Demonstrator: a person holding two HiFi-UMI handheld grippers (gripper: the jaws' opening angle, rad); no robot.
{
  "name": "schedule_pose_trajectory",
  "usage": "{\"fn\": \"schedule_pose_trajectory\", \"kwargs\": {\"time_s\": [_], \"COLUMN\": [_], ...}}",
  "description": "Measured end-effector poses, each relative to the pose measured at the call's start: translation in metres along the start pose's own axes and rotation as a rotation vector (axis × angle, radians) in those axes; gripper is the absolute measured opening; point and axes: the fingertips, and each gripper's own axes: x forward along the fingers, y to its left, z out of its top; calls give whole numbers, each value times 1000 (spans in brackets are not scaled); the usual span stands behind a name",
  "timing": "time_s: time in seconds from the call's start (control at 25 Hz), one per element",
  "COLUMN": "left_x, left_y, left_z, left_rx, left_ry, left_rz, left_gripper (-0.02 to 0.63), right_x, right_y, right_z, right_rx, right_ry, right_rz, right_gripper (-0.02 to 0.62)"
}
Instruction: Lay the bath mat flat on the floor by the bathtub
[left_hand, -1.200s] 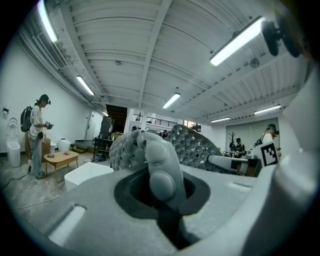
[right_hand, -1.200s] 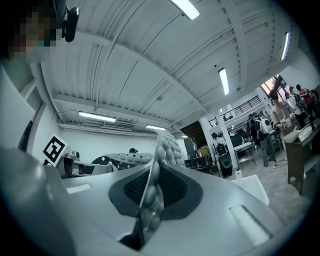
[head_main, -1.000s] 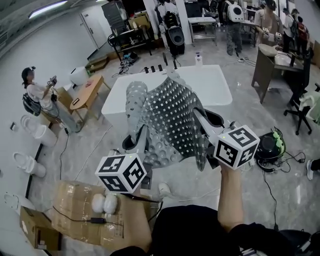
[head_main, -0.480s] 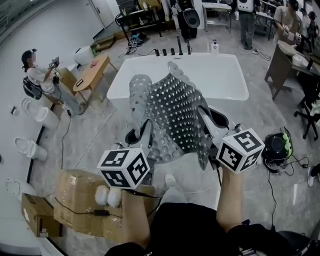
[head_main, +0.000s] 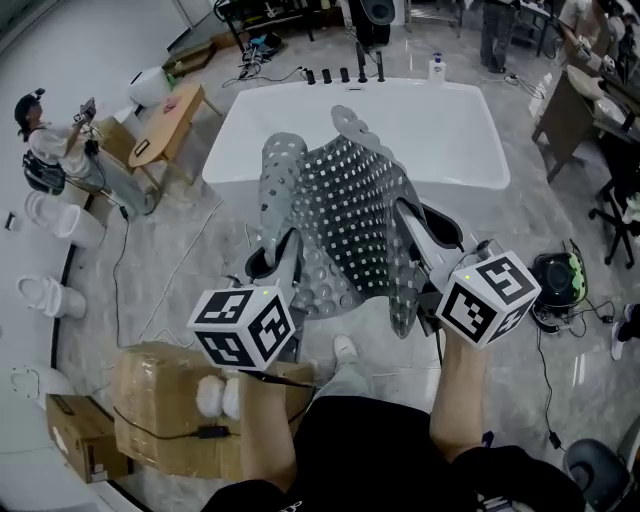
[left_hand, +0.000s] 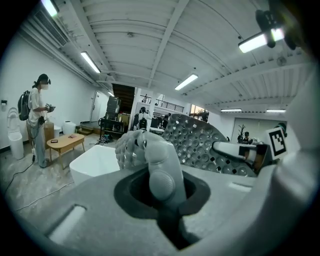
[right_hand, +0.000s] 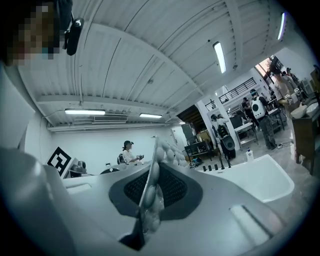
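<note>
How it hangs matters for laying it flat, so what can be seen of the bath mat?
The bath mat is grey and rubbery-looking, dotted with rows of small holes, with round suction bumps on one face and a scalloped edge. It hangs crumpled in the air, not yet on the floor, in front of the white bathtub. The left gripper has its jaws shut on one edge, the right gripper on another.

On my feed the grey rubber bath mat (head_main: 345, 215) is dotted with holes, the white bathtub (head_main: 440, 130) is plain, and the cardboard boxes (head_main: 150, 385) are brown.
</note>
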Motion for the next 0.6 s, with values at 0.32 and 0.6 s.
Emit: {"fn": "schedule_pose_trajectory", "kwargs": {"time_s": [0.32, 0.6], "left_x": [42, 68], "left_y": [63, 94], "left_z": [36, 43], "left_rx": [29, -15], "left_ry": [-16, -51], "left_rz": [-48, -96], "left_gripper": [32, 32], "right_x": [86, 131], "right_y": [3, 8], "right_z": [12, 11], "right_rx": [-35, -91], "right_ry": [-23, 21], "right_rz": [-39, -46], "right_gripper": [20, 21]}}
